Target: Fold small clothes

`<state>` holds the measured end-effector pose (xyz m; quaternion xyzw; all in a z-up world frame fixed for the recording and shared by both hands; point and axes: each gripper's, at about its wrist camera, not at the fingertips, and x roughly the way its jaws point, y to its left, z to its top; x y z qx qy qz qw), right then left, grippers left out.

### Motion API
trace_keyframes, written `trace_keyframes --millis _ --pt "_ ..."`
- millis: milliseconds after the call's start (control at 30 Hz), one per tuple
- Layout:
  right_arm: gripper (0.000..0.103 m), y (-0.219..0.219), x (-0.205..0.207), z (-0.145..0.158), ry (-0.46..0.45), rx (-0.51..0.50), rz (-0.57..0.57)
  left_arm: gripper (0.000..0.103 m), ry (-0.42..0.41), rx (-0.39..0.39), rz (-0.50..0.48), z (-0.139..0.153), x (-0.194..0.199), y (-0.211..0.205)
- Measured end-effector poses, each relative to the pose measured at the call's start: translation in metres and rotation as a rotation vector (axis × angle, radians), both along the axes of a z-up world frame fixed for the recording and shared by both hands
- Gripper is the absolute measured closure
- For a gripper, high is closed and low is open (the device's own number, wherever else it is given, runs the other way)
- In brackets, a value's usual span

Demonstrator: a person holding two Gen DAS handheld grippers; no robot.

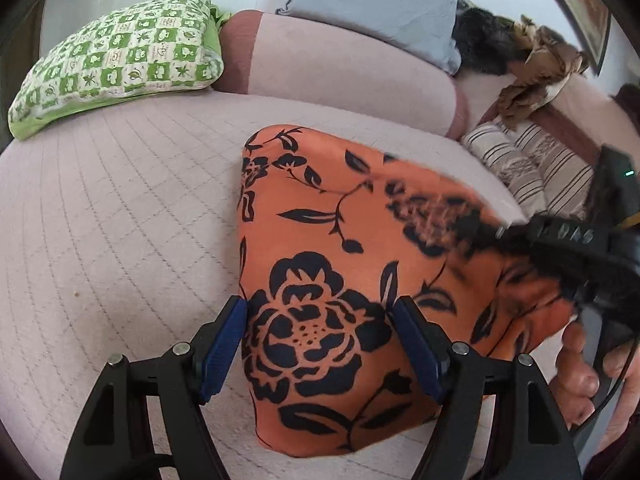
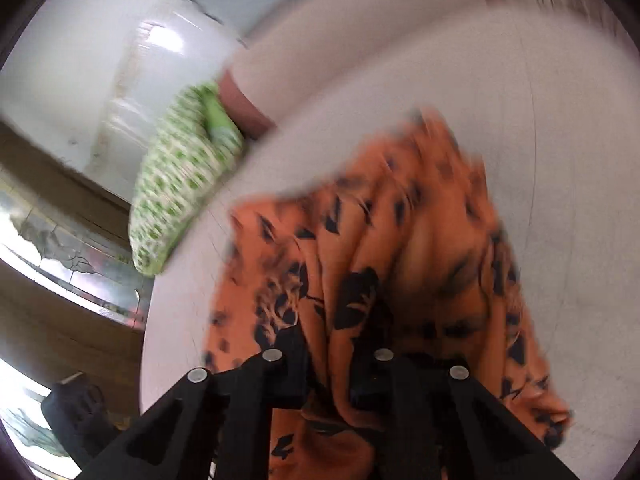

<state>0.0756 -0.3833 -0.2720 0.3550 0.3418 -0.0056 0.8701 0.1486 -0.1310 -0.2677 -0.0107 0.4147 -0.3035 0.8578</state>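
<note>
An orange cloth with black flowers (image 1: pixel 340 280) lies on the pale quilted bed (image 1: pixel 120 220). My left gripper (image 1: pixel 320 346) hovers over its near left part, open, its blue pads (image 1: pixel 224 344) wide apart with the big flower between them and not pressing. My right gripper (image 2: pixel 328 352) is shut on a bunched fold of the orange cloth (image 2: pixel 400 240), which hangs from the jaws in pleats; this view is blurred. In the left wrist view the right gripper (image 1: pixel 560 248) lifts the cloth's right side, with a person's hand (image 1: pixel 580 364) below it.
A green checked pillow (image 1: pixel 116 60) lies at the far left of the bed, also the green checked pillow (image 2: pixel 180 184) in the right wrist view. A pink bolster (image 1: pixel 340 64), a grey pillow (image 1: pixel 372 4), brown cloth (image 1: pixel 536 68) and striped cloths (image 1: pixel 528 168) lie at the back and right.
</note>
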Motion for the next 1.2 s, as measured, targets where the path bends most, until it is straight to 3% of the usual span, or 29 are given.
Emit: trace_keyframes --millis 100,167,200,267,300,367,467,500,533,567,667,767,867,933,967,1033,1133,1200 --pt "0.09 0.001 -0.01 0.023 -0.09 -0.125 -0.035 0.026 -0.014 -0.024 -0.033 0.001 -0.006 -0.002" --pt "0.09 -0.007 -0.011 0.019 -0.057 -0.181 -0.061 0.024 -0.007 0.024 -0.055 -0.006 -0.007 -0.014" --pt "0.088 -0.015 -0.006 0.008 0.008 -0.175 -0.073 0.021 0.005 0.055 -0.066 -0.012 -0.005 -0.021" --pt "0.084 -0.035 0.005 -0.027 0.193 -0.068 -0.088 0.02 0.048 0.109 -0.088 -0.025 -0.003 -0.033" --pt "0.083 -0.045 0.001 -0.039 0.208 0.035 -0.113 0.019 0.07 0.101 -0.081 -0.027 -0.001 -0.033" --pt "0.081 -0.055 -0.006 -0.032 0.168 0.118 -0.117 0.019 0.112 0.059 -0.071 -0.025 0.006 -0.029" --pt "0.074 -0.062 -0.019 -0.008 0.088 0.093 -0.142 0.019 0.149 0.021 -0.055 -0.027 0.015 -0.022" --pt "0.06 -0.064 -0.019 0.0 0.06 0.082 -0.15 0.018 0.157 0.019 -0.06 -0.028 0.014 -0.022" --pt "0.036 -0.066 -0.015 0.005 0.055 0.075 -0.148 0.018 0.159 0.018 -0.064 -0.03 0.015 -0.023" --pt "0.033 -0.071 -0.012 0.008 0.052 0.072 -0.15 0.018 0.149 0.021 -0.07 -0.03 0.014 -0.025" --pt "0.034 -0.077 0.005 0.026 -0.038 0.075 -0.158 0.018 0.098 0.046 -0.081 -0.027 0.012 -0.03" --pt "0.043 -0.071 0.035 0.035 -0.075 0.106 -0.042 0.018 0.079 0.061 -0.087 -0.026 0.011 -0.037" --pt "0.056 -0.059 0.077 0.004 0.094 0.098 0.031 0.018 0.066 0.071 -0.095 -0.027 0.012 -0.039" --pt "0.089 -0.066 0.098 -0.04 0.254 0.15 -0.005 0.018 0.061 0.078 -0.1 -0.026 0.008 -0.042" --pt "0.09 -0.073 0.099 -0.051 0.253 0.188 -0.041 0.018 0.05 0.083 -0.099 -0.025 0.006 -0.043" --pt "0.085 -0.077 0.092 -0.042 0.215 0.208 -0.061 0.018 0.022 0.099 -0.103 -0.022 0.002 -0.044" --pt "0.083 -0.067 0.072 -0.015 0.153 0.113 -0.057 0.018 0.0 0.121 -0.104 -0.019 -0.001 -0.048" --pt "0.083 -0.06 0.051 -0.002 0.12 0.101 -0.016 0.018 0.005 0.12 -0.095 -0.019 -0.001 -0.05"
